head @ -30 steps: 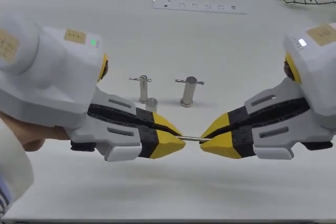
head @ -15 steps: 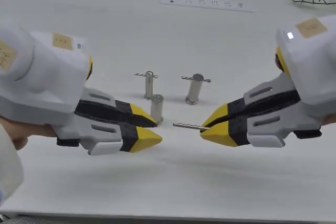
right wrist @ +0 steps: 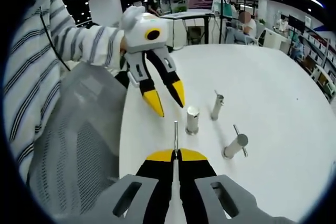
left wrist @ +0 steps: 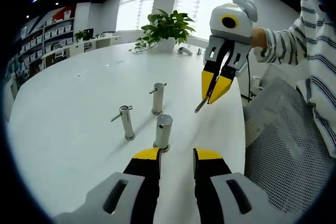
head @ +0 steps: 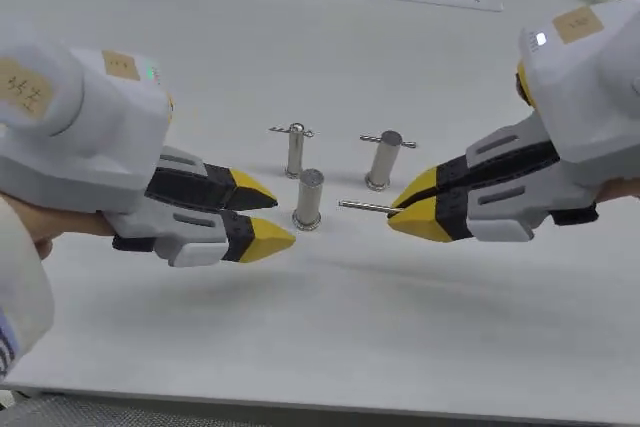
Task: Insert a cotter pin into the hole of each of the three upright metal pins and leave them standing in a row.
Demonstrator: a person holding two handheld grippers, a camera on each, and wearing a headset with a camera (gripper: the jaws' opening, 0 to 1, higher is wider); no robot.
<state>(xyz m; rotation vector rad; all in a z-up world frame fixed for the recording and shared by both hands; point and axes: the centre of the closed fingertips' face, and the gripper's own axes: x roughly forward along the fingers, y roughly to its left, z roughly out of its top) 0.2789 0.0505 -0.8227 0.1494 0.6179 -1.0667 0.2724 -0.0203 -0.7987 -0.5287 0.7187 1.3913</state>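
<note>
So the right gripper (head: 394, 215) is clamped tight on a cotter pin (head: 362, 207). It's held roughly level, with the free end pointing left at the near pin (head: 309, 199), close but not touching. That pin stands bare on the surface (head: 330, 327). The far-left pin (head: 295, 152) and far-right pin (head: 383, 159) behind it each have a cotter through the head, so I'd say this is the final insertion. The left gripper (head: 283, 218) hangs just left of the near pin with its jaws apart, holding nothing. My advice: close the left one gently around the pin's body, low down, so it can't tip or spin. Then line the cotter up with the hole and slide it in straight, no angle. I can't actually make out the hole from here, so check which way it faces first and rotate if needed.
</note>
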